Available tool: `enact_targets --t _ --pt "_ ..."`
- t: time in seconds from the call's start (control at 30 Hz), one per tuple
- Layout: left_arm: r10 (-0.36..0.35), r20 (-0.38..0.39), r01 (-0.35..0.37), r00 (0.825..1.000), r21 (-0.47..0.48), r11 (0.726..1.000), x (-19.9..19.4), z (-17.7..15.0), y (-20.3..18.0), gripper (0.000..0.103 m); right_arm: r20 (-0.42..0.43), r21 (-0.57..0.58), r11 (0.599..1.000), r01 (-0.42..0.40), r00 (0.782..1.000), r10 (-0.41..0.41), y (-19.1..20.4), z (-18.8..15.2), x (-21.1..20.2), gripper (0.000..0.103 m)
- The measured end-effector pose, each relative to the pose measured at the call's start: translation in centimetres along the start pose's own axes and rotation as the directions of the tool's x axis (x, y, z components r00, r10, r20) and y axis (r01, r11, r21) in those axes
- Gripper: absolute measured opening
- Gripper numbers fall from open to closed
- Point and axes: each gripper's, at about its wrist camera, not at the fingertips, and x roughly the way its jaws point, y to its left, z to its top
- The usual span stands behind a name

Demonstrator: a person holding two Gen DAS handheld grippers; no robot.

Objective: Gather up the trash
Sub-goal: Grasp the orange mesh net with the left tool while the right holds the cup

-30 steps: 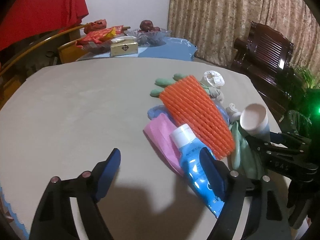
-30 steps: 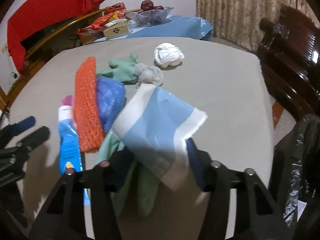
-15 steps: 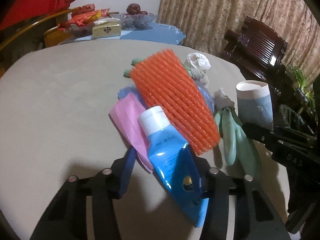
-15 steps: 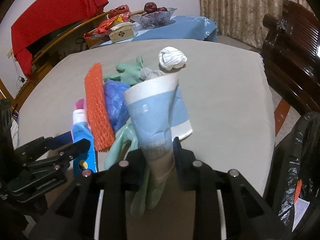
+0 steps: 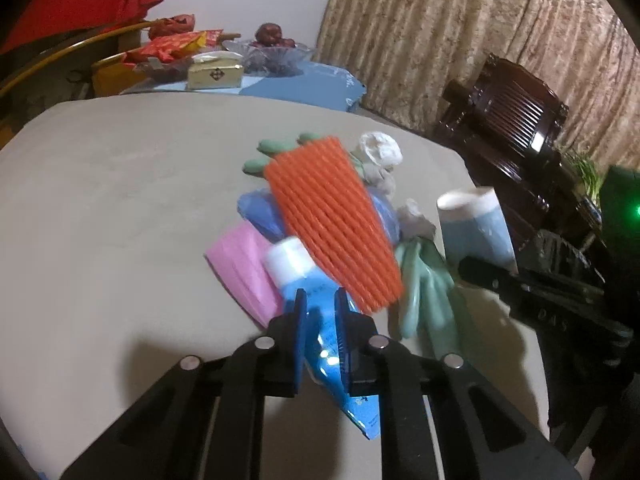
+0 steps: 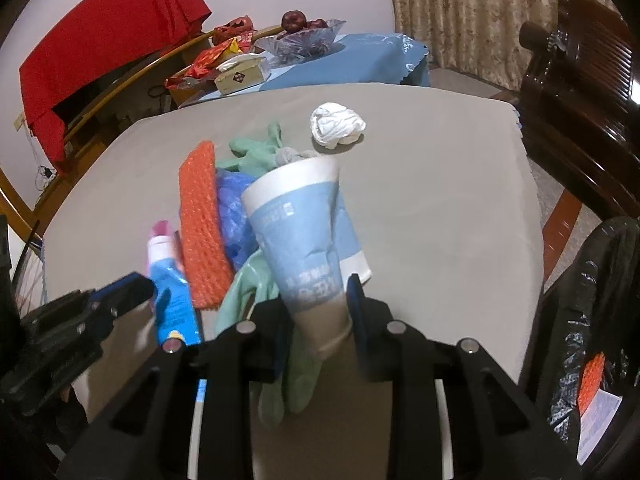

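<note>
A pile of trash lies on the grey table (image 5: 100,208). My left gripper (image 5: 320,320) is shut on a blue tube with a white cap (image 5: 320,336), also seen in the right wrist view (image 6: 170,292). My right gripper (image 6: 316,312) is shut on a crushed blue and white paper cup (image 6: 298,224), which also shows in the left wrist view (image 5: 474,228). An orange foam net (image 5: 332,220), a pink wrapper (image 5: 244,268), a blue plastic bag (image 6: 234,208), green gloves (image 5: 424,300) and a white crumpled tissue (image 6: 336,124) lie in the pile.
A black trash bag (image 6: 592,320) hangs open at the table's right edge. A dark wooden chair (image 5: 512,116) stands to the right. Behind is a blue-covered table (image 6: 360,60) with a fruit bowl (image 6: 304,36), a tissue box (image 6: 240,74) and red packets.
My left gripper closed on the blue tube. My right gripper tightened on the paper cup and holds it more upright above the table.
</note>
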Motion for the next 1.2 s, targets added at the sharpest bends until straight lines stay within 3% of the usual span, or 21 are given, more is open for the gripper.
enact_targets --t 0.17,0.43,0.57,0.7,0.87,0.9,1.0,1.03,1.13,1.2 --pt "-0.021 -0.043 0.020 0.999 -0.021 1.000 1.4 -0.4 -0.1 0.016 -0.001 0.000 1.000 0.002 1.000 -0.002 -0.1 0.0 0.0 0.026" --pt "-0.053 -0.027 0.054 0.998 0.008 0.999 1.6 0.7 -1.3 0.016 0.004 0.013 1.000 0.022 1.000 -0.022 -0.8 0.2 0.1 0.028" --pt "-0.036 -0.011 0.036 0.999 0.033 0.999 1.1 1.0 -1.6 0.020 -0.002 0.031 0.999 0.036 0.999 -0.036 -1.3 0.3 0.7 0.033" --pt "-0.016 -0.008 0.016 1.000 0.020 1.000 1.0 1.3 -1.1 0.025 0.005 0.035 0.998 0.052 0.999 -0.052 -1.5 0.9 1.2 0.045" --pt "0.005 0.006 -0.005 1.000 0.015 1.000 0.9 1.9 -0.5 0.029 0.009 0.019 0.999 0.043 0.999 -0.043 -1.1 1.9 1.8 0.045" --pt "0.006 0.008 -0.006 1.000 0.016 1.000 0.9 1.9 -0.4 0.030 0.008 0.015 0.999 0.038 0.999 -0.038 -1.0 2.0 1.9 0.043" --pt "0.016 0.011 -0.016 1.000 0.019 1.000 0.9 2.2 -0.3 0.031 0.006 0.005 1.000 0.001 1.000 -0.001 -0.7 2.4 1.9 0.018" --pt "0.019 0.013 -0.019 1.000 0.018 1.000 0.9 2.3 -0.2 0.032 0.005 0.001 1.000 -0.015 1.000 0.015 -0.4 2.6 1.9 0.014" --pt "0.024 0.016 -0.024 1.000 0.019 1.000 0.8 2.3 -0.2 0.033 0.014 -0.008 1.000 -0.030 0.999 0.030 -0.1 2.6 1.6 0.013" --pt "0.030 0.015 -0.031 0.999 0.022 0.999 0.9 2.4 -0.2 0.035 0.017 -0.012 1.000 -0.024 1.000 0.024 0.1 2.6 1.6 0.018"
